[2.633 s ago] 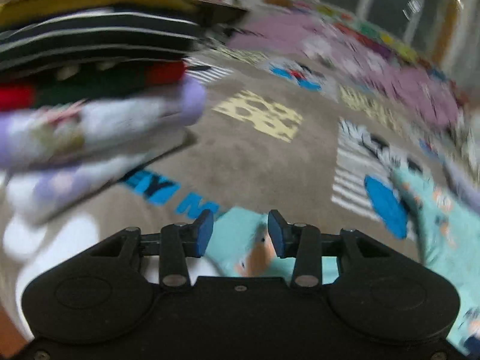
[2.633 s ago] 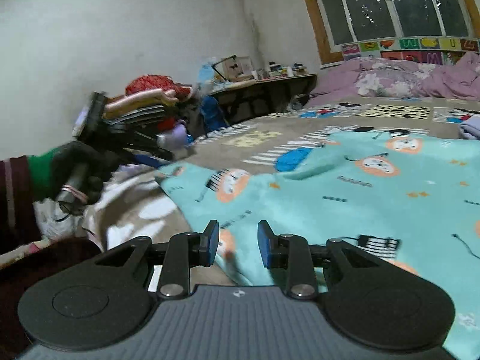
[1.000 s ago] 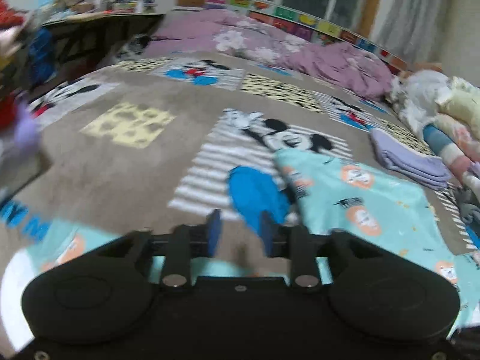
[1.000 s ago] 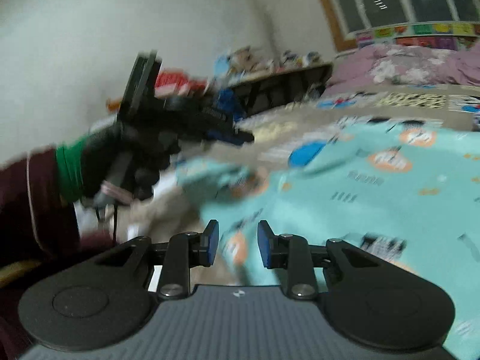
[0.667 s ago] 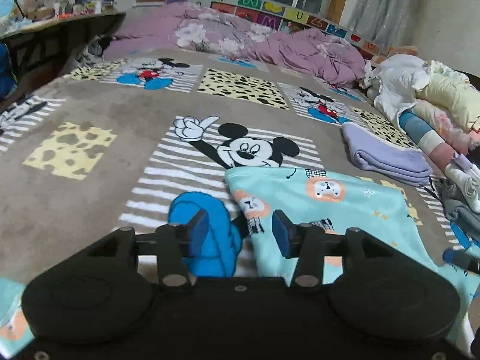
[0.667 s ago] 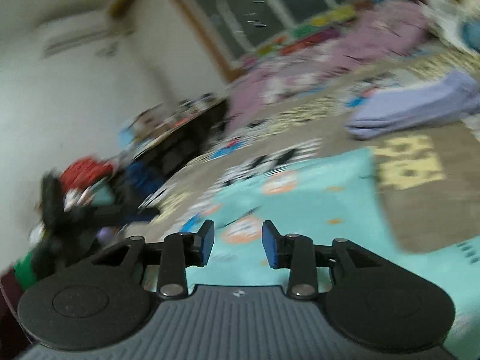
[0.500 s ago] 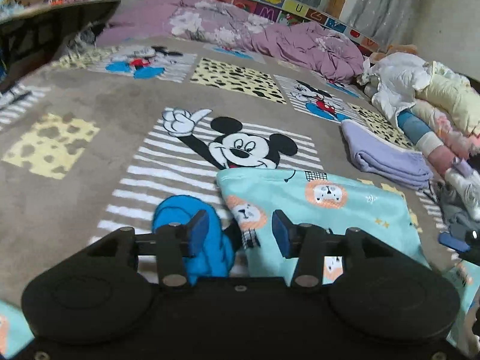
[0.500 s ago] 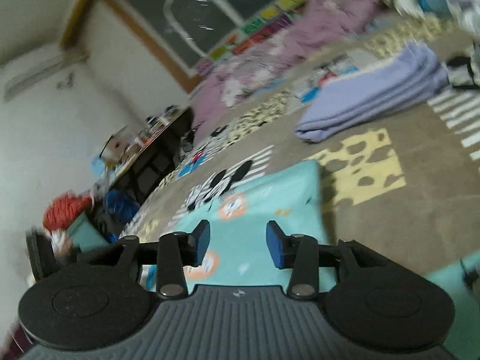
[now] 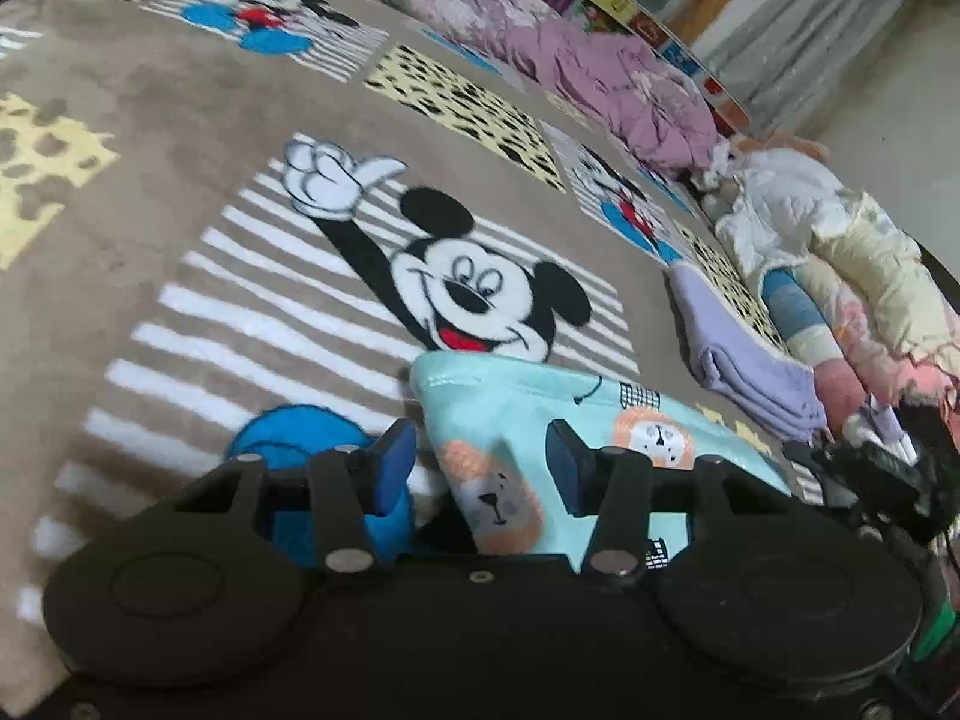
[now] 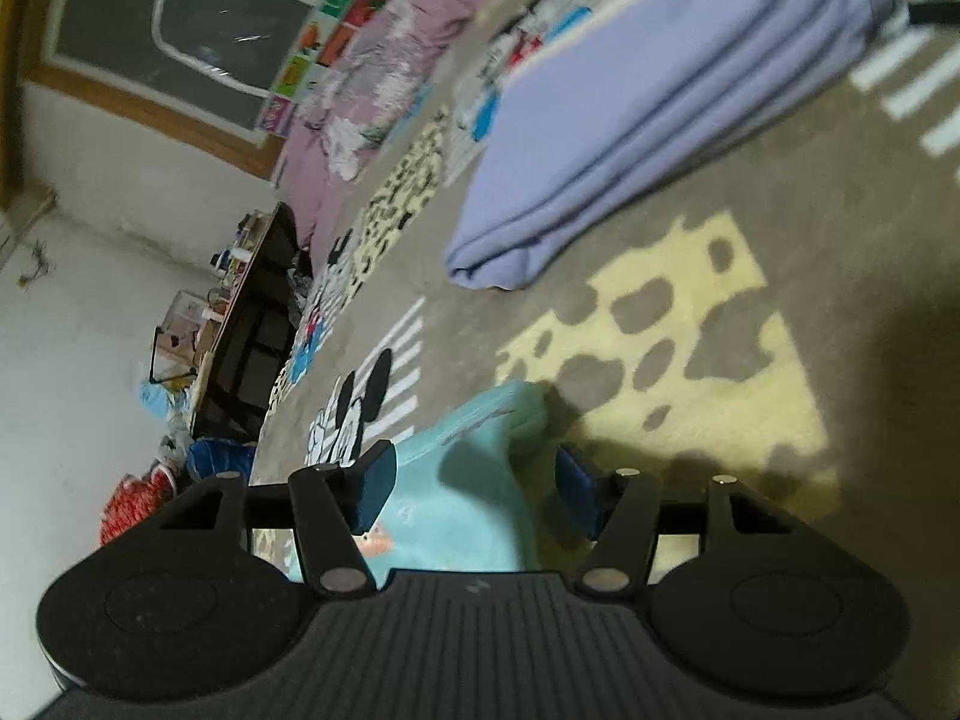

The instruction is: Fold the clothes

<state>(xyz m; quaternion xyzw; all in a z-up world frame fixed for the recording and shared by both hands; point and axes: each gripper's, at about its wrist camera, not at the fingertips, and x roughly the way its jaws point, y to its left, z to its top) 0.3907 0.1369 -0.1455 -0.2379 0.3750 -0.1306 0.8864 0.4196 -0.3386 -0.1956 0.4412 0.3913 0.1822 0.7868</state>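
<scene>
1. Left gripper (image 9: pixel 479 468): blue-padded jaws spread wide, nothing clamped. A corner of the teal garment lies in the gap, clear of both pads.
2. Right gripper (image 10: pixel 474 489): jaws likewise spread wide, holding nothing. Another teal corner sits between the pads (whether it brushes the left one cannot be told).
3. Teal garment (image 9: pixel 540 414): fleece with orange animal faces, spread flat on the blanket. Its far edge overlaps the chin of the printed mouse in the left wrist view; in the right wrist view (image 10: pixel 474 480) its corner ends just beside a yellow spotted patch.
4. Blanket (image 9: pixel 180 138): brown, cartoon-mouse print with striped and spotted panels, covering the bed under everything listed.
5. Folded lilac cloth (image 10: pixel 648 120): neat stack on the blanket, well apart from the teal garment; also in the left wrist view (image 9: pixel 738 354).
6. Clothes pile (image 9: pixel 840 258): unfolded pastel items (white, cream, pink, blue) heaped beyond the lilac stack.
7. Purple quilt (image 9: pixel 576 60): rumpled along the bed's far side, below the window.
8. Dark desk (image 10: pixel 252 324): cluttered, against the white wall.
</scene>
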